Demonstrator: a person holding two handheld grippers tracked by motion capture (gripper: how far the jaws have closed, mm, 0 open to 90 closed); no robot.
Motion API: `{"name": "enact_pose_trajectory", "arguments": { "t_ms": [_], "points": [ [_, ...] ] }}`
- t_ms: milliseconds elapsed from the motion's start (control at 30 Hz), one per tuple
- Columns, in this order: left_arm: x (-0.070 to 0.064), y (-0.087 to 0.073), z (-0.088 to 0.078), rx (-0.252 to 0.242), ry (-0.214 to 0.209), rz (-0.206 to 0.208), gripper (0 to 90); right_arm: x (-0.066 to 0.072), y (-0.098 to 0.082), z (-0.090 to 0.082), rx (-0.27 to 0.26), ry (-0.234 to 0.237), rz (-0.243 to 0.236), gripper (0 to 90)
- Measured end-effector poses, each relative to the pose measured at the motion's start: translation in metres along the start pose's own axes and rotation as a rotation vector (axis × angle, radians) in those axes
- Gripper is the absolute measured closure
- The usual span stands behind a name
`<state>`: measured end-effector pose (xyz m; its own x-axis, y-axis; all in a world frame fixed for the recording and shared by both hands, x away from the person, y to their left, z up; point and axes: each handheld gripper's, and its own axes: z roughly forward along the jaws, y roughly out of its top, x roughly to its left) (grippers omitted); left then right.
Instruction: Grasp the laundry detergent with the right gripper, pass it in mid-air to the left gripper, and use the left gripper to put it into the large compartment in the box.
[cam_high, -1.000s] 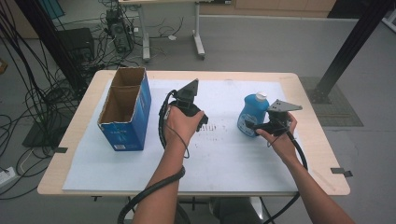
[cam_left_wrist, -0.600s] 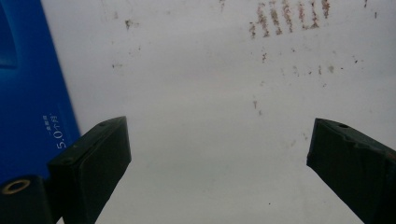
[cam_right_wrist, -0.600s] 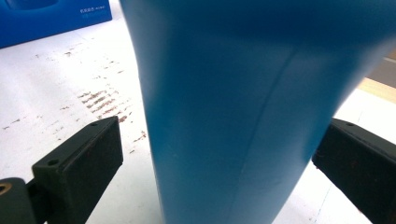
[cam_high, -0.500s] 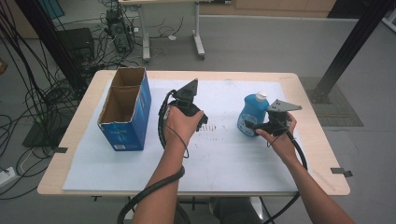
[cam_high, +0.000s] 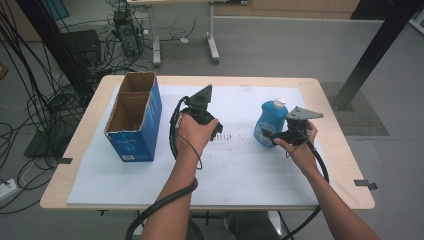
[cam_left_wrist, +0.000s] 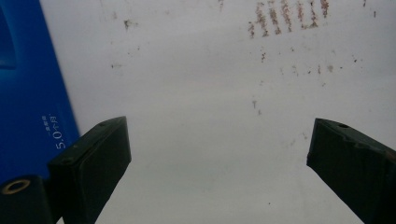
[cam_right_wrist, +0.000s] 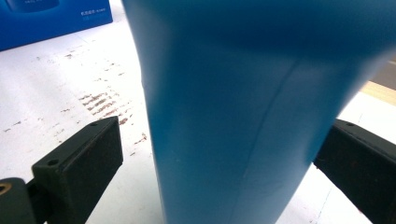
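A blue plastic bottle (cam_high: 270, 120) with a white cap stands upright on the white sheet (cam_high: 240, 175), right of centre. My right gripper (cam_high: 273, 135) is open, its jaws on either side of the bottle's (cam_right_wrist: 233, 102) lower body. In the right gripper view (cam_right_wrist: 224, 140) a gap shows between the left jaw and the bottle. My left gripper (cam_high: 214, 129) hovers over the middle of the sheet. It is open (cam_left_wrist: 219, 135) with only stained white sheet between its jaws.
An open-topped blue cardboard box (cam_high: 134, 117) stands at the left of the sheet, and its side (cam_left_wrist: 32, 93) lies close to my left gripper's left jaw. The wooden table (cam_high: 345, 165) edges frame the sheet. Cables and desk legs lie on the floor beyond.
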<state>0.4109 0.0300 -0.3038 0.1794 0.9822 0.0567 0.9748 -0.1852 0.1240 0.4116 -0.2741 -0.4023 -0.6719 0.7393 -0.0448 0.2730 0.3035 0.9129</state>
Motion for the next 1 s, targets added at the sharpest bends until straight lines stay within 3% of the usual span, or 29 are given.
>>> {"name": "enact_pose_trajectory", "arguments": {
  "t_ms": [1000],
  "points": [
    [-0.0001, -0.0002, -0.0004, 0.004, 0.003, 0.007, 6.6, 0.0011, 0.0001, 0.0012, -0.002, -0.004, -0.010, 2.1]
  ]
}}
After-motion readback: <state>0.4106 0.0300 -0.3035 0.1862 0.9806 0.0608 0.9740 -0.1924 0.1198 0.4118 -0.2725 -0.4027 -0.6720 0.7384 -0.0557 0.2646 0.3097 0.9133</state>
